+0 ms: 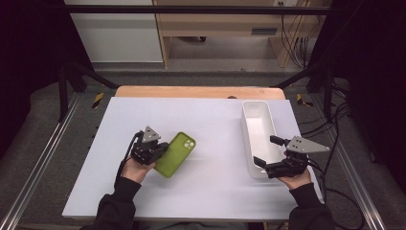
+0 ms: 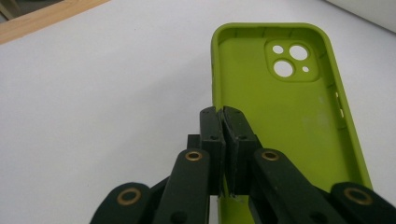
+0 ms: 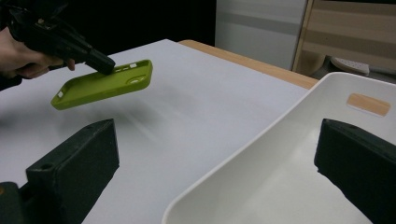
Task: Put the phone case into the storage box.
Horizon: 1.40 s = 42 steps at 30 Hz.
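- The left tongs (image 1: 160,149) are clamped on the side wall of the green case (image 1: 176,154), which hangs tilted, lifted off the tabletop (image 1: 210,191) at its left half.
- The right tongs (image 1: 266,151) stand wide apart, straddling the near wall of the white bin (image 1: 258,139) without pressing it.
- By my reckoning the pick-up is done; carrying the case across to the bin and dropping it in is left.
- The bin looks empty.
- The tabletop is a pale sheet over a wooden edge; beyond it are grey floor, dark frame rails, cables and a wooden shelf unit.
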{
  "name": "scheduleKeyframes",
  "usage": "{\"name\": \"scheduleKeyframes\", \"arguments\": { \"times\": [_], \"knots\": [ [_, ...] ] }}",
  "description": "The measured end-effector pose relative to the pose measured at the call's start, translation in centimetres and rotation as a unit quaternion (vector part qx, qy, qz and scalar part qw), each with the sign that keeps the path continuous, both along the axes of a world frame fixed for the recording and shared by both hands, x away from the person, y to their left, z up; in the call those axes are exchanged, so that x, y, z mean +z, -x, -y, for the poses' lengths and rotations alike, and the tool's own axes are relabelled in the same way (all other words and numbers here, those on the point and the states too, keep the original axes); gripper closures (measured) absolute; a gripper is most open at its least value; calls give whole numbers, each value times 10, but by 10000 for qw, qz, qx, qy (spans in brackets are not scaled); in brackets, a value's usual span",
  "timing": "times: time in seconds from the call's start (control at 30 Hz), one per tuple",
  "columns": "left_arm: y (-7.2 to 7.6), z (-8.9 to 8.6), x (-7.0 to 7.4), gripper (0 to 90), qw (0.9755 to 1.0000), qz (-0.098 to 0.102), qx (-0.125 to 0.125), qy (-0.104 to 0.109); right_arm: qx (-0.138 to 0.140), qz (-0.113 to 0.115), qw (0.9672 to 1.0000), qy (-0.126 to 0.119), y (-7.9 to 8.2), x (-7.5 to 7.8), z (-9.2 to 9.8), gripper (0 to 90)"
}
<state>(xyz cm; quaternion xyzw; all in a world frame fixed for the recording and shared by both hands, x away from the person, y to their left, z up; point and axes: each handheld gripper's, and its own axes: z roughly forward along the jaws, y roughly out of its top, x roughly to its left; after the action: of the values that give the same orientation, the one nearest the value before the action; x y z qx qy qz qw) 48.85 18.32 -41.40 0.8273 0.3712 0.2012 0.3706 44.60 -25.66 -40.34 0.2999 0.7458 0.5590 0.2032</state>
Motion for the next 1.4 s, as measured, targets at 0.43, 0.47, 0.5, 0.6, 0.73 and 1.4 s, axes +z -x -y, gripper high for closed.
{"name": "scheduleKeyframes", "arguments": {
  "times": [0.43, 0.47, 0.5, 0.6, 0.73, 1.4],
  "knots": [
    [11, 13, 9, 870, 9993, 177, -302, -121, 96, -40, 9999, 136, 4, 7, -18, 2],
    [12, 14, 9, 870, 9992, 190, -320, -129, 104, -41, 9999, 125, 4, 7, -19, 2],
    [13, 15, 10, 870, 9992, 198, -334, -129, 106, -41, 9999, 121, 4, 7, -20, 2],
    [15, 18, 11, 870, 9989, 226, -382, -168, 136, -46, 9998, 137, 4, 7, -22, 2],
    [17, 22, 12, 870, 9985, 255, -436, -202, 196, -96, 9996, 170, 5, 7, -27, 2],
    [31, 37, 20, 871, 9963, 431, -697, -260, 437, -389, 9981, 205, 5, 8, -49, 6]
  ]
}}
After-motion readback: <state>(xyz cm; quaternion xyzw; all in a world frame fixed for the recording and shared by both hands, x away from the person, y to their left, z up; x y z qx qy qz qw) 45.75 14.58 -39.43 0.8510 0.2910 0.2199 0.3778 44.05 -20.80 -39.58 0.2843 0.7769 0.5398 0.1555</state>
